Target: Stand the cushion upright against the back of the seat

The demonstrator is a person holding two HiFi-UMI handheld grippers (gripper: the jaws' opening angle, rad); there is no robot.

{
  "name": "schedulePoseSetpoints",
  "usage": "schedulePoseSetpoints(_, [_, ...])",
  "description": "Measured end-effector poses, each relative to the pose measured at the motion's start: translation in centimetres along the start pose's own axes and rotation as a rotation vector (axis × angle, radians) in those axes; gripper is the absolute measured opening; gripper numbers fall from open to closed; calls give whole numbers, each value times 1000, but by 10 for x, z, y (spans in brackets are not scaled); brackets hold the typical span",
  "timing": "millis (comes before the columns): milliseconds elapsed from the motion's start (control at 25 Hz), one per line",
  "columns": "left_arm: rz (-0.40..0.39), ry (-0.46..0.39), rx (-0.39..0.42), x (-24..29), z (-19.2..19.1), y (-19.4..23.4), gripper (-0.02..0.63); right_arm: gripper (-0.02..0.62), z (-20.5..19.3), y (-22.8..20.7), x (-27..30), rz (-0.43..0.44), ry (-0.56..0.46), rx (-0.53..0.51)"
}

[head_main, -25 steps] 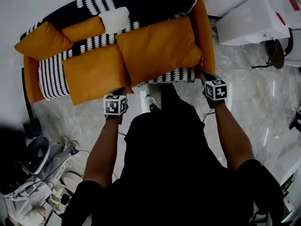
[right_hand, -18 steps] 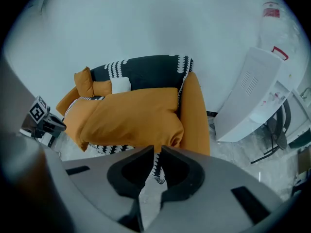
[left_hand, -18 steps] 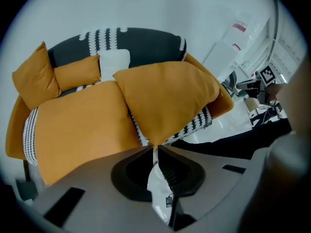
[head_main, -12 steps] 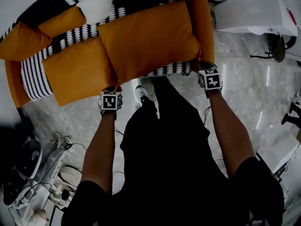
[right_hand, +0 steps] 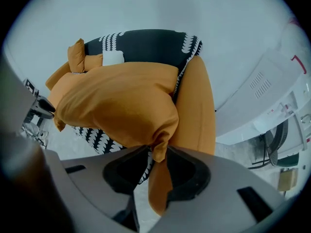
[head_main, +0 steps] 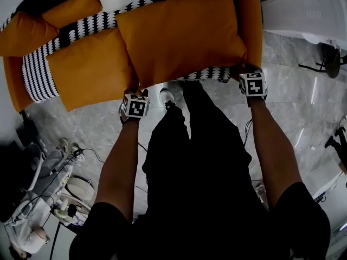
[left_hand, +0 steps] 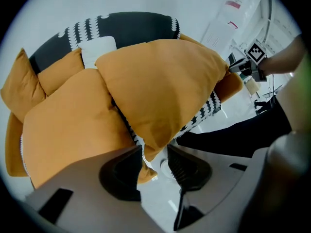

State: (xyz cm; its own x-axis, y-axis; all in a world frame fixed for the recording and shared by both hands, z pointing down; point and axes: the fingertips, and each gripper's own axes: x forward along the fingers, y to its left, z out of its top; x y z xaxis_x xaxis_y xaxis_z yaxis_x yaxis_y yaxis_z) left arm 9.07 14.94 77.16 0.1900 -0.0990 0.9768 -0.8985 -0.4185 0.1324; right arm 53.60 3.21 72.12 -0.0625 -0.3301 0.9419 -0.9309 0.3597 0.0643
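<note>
A: Jaws of left gripper [left_hand: 154, 164] and right gripper [right_hand: 156, 166] have just been opened and are held apart, with cushion [head_main: 181, 37] corners left loose between them.
B: It is laid flat across seat [head_main: 209, 75] (front edge overhanging). Slide-off is risked, since it is unsupported.

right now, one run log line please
cushion: lying on sofa, not upright | left gripper: jaws just opened, corner between | right gripper: jaws just opened, corner between

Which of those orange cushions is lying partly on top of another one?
The big cushion beside the orange armrest: its left edge overlaps the neighbouring cushion.
</note>
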Motion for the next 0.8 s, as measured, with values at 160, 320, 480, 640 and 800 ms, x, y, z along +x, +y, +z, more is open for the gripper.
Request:
schedulePoseSetpoints(160, [1,26,2,16,9,-3,156,121,-3,-13,14,-8,24,29])
schedulePoseSetpoints(320, [8,50,-31,29,7,-3,156,121,-4,-16,19,-12,12,63])
schedulePoseSetpoints(480, [-52,20,-162,30,18,-3,67,121,2,-11,24,8,30,59])
schedulePoseSetpoints(640, [-67,2,-167,17,29,-4,34,118,4,-14,28,1,73,67])
schedulePoseSetpoints(800, [-75,-16,-189,10,38,-4,32,58,4,-20,32,31,109,101])
